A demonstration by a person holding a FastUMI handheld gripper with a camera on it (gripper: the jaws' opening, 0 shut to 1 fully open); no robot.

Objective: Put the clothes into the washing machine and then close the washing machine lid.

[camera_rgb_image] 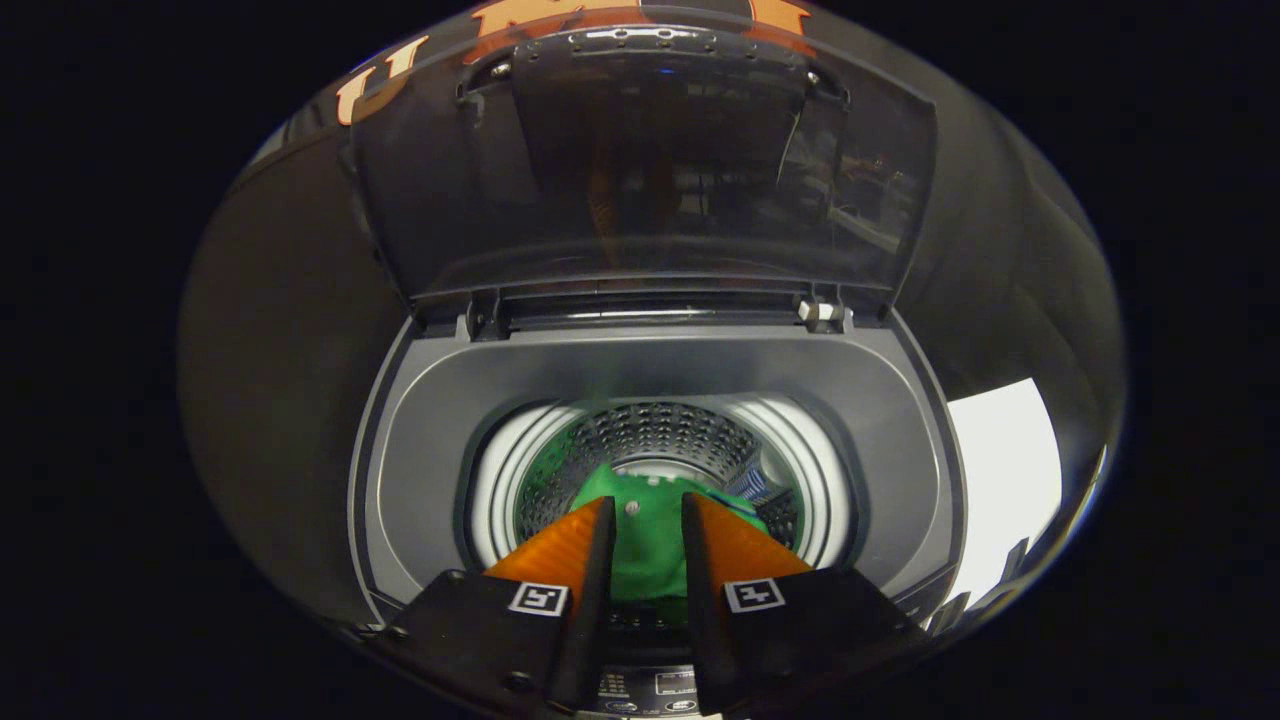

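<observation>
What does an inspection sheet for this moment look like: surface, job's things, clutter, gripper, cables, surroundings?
Surface: grey washing machine top around the round drum opening.
Job's things: green garment lying inside the drum; lid raised upright behind the opening.
Clutter: nothing seen.
Gripper: gripper above the drum's front edge, fingers parted, garment seen between them, not pressed.
Cables: nothing seen.
Surroundings: dark booth wall; a bright white patch beside the machine.

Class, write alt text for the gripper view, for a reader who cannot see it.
A green garment sits between the gripper's two fingers, over the drum of a top-loading washing machine; whether the fingers press on it is unclear. The machine's see-through lid stands raised behind the opening.
</observation>
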